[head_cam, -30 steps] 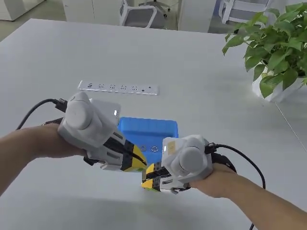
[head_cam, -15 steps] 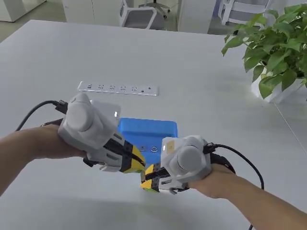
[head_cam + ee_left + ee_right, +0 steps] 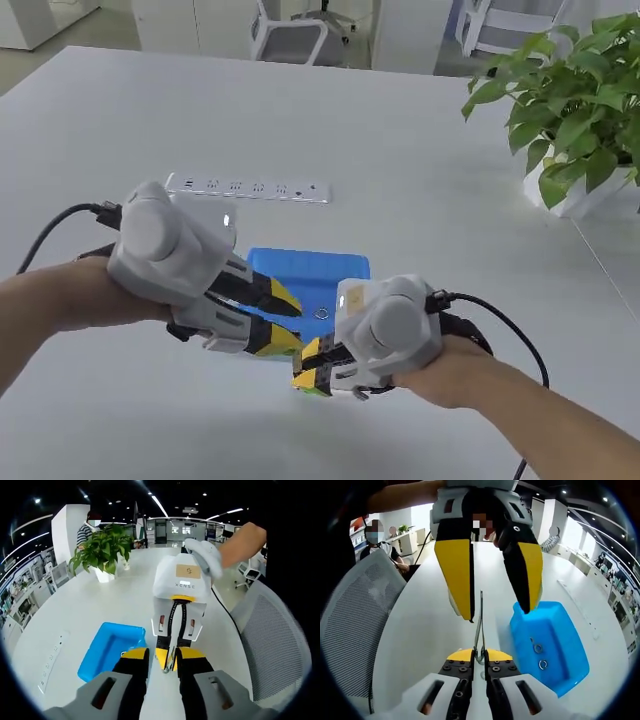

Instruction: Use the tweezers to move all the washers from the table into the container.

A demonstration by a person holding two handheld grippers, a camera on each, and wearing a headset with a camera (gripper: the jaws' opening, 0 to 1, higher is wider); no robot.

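At the far left a power strip (image 3: 247, 187) lies on the worktop (image 3: 420, 180), well clear of the work. Nearer, your left gripper (image 3: 164, 655) has its jaws wide apart, with nothing in them. They straddle the tweezers (image 3: 480, 622) without touching them, one yellow pad on either side of the thin blades.

The step in hand looks like a handover or a regrip of the tweezers. Line the left pads up flat against the two blades, part-way down their length, not at the very tip. Then close slowly, so the blades press together evenly and do not twist or slip sideways. Hold the other end firm until the left grip is sure.

Just right of the tweezers' line in the right gripper view stands the blue container (image 3: 565, 625), its near wall next to one left jaw. Watch that this jaw does not knock the wall as it closes. At least two washers (image 3: 542, 665) lie inside on the container's floor. I cannot tell whether any lie loose on the worktop.

Your right gripper (image 3: 480, 656) is closed narrow on the base end of the tweezers, which stand straight out from it toward the left gripper. At the far right a potted plant (image 3: 570, 100) sits well apart.
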